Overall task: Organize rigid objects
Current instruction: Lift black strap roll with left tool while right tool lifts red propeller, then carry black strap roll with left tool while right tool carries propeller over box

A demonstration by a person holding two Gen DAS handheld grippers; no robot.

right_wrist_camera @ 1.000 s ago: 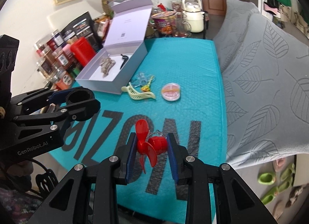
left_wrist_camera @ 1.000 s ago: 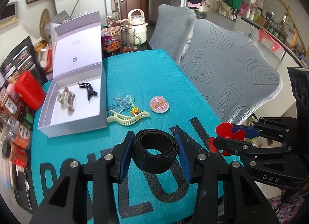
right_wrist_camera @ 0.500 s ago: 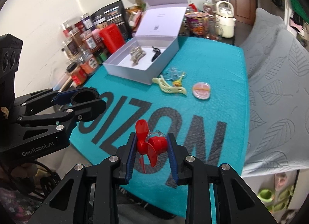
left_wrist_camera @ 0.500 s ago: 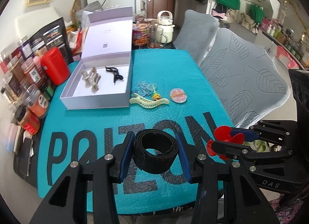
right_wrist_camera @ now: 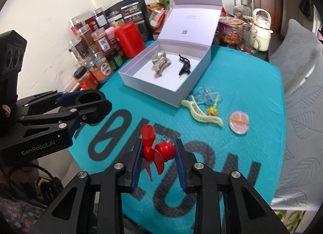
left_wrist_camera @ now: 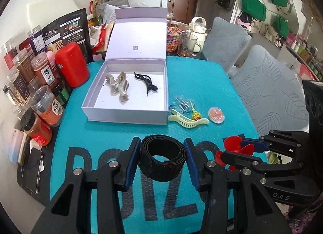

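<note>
The left tool [left_wrist_camera: 163,158] clamps a coiled black strap [left_wrist_camera: 162,159] above the teal tabletop [left_wrist_camera: 212,76]; the right tool [right_wrist_camera: 158,160] pinches a small red propeller toy [right_wrist_camera: 156,151]. Only the left view shows the phone [left_wrist_camera: 33,170] at the tabletop's edge and "DAS" on the right tool. Only the right view reads "GenRobot.AI" on the left tool. The open white box [left_wrist_camera: 129,115] holds two hair clips.
</note>
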